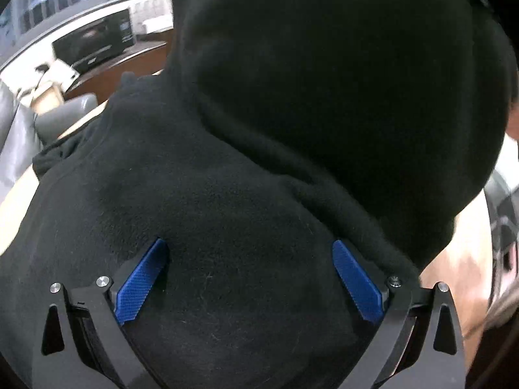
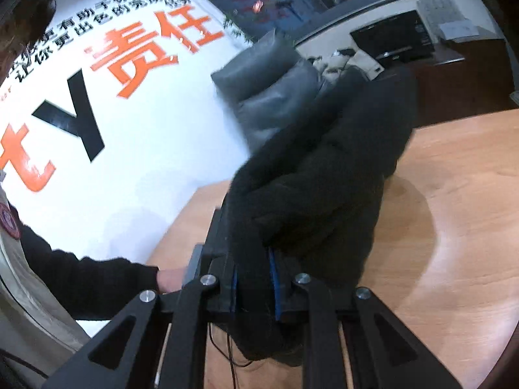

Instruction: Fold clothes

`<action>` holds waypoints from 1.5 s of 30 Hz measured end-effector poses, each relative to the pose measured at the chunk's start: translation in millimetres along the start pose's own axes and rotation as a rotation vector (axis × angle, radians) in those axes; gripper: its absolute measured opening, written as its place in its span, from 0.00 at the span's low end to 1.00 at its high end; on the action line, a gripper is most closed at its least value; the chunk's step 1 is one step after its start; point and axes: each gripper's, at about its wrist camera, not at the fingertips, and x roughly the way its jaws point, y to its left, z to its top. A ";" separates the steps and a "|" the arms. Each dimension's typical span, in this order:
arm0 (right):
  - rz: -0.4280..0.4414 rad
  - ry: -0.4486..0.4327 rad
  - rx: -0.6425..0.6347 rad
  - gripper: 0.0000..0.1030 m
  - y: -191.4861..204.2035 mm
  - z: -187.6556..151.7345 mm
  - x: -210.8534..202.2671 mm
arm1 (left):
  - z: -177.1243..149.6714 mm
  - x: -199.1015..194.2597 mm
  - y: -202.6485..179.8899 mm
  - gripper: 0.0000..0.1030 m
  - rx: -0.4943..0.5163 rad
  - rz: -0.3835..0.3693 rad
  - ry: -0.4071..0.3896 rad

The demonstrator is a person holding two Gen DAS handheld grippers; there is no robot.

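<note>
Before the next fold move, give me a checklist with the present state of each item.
1. Right gripper clamped on the black fleece garment: ok, fabric is pinched between the blue pads.
2. Left gripper holding fabric: not ok, its jaws stand wide apart with the fleece lying across them, not pinched.
3. Garment lifted off the wooden table: ok in the right wrist view; the bunch hangs above its shadow.
4. Garment spread flat for folding: not ok, it is bunched and draped.
5. Landing area on the table: cannot tell, only part of it shows.
6. Gray chair clear of the cloth: cannot tell, they overlap in view.
</note>
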 end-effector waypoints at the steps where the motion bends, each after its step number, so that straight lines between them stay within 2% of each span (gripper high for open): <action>1: -0.006 -0.006 0.023 0.15 -7.3 -2.9 -6.5 | 1.2 -6.5 2.3 0.99 -0.025 -0.025 -0.009; 3: -0.006 -0.027 0.066 0.15 -20.4 -6.5 -16.8 | -6.3 -33.8 19.2 0.99 -0.034 -0.029 -0.050; 5: -0.005 -0.040 0.094 0.15 -30.3 -8.6 -21.9 | -14.4 -55.1 46.5 1.00 0.004 0.004 -0.056; 7: 0.005 -0.047 0.111 0.15 -35.9 -9.2 -20.9 | -23.5 -58.0 69.0 1.00 0.044 0.030 -0.005; 9: 0.029 -0.054 0.121 0.15 -36.6 -8.2 -14.4 | -43.6 -43.7 87.2 1.00 0.053 0.011 0.087; 10: 0.041 -0.058 0.123 0.15 -35.7 -6.8 -11.5 | -48.5 -38.6 89.2 1.00 0.053 0.011 0.093; 13: 0.090 -0.064 0.126 0.15 -33.4 1.0 -4.2 | -48.5 -28.6 82.6 1.00 0.042 0.034 0.045; 16: 0.193 -0.042 0.094 0.15 -14.5 10.6 2.1 | -45.7 -18.7 67.6 1.00 -0.013 0.034 0.001; 19: 0.299 0.017 0.058 0.16 12.2 16.7 12.2 | -27.8 1.6 32.3 1.00 -0.061 0.036 -0.024; 21: 0.338 0.049 0.065 0.16 22.0 12.2 13.6 | -11.5 18.8 5.8 1.00 -0.093 0.043 -0.039; 24: 0.368 0.091 0.093 0.16 23.9 0.8 14.5 | 5.2 31.8 -14.8 1.00 -0.214 -0.010 -0.105; 27: 0.354 0.077 0.131 0.16 6.2 -4.9 -1.0 | 15.2 36.9 -27.1 1.00 -0.331 -0.075 -0.178; 29: 0.316 0.082 0.155 0.16 -8.2 -6.5 -8.2 | 2.7 18.6 -16.1 1.00 -0.364 -0.137 -0.205; 31: 0.322 0.088 0.174 0.16 -17.4 -11.5 -12.1 | -11.8 -3.3 -3.9 1.00 -0.393 -0.192 -0.215; 34: 0.339 0.144 0.165 0.16 -17.3 -23.9 1.3 | -43.1 -63.4 16.8 1.00 -0.448 -0.190 -0.185; 37: 0.335 0.230 0.141 0.16 -14.6 -41.8 26.3 | -71.4 -144.2 31.0 1.00 -0.486 -0.136 -0.162; 40: 0.299 0.330 0.088 0.16 -8.6 -64.9 55.6 | -90.3 -232.2 34.0 1.00 -0.496 0.010 -0.142; 45: 0.232 0.383 -0.034 0.16 13.5 -76.1 74.3 | -71.3 -331.4 46.4 1.00 -0.507 0.331 -0.152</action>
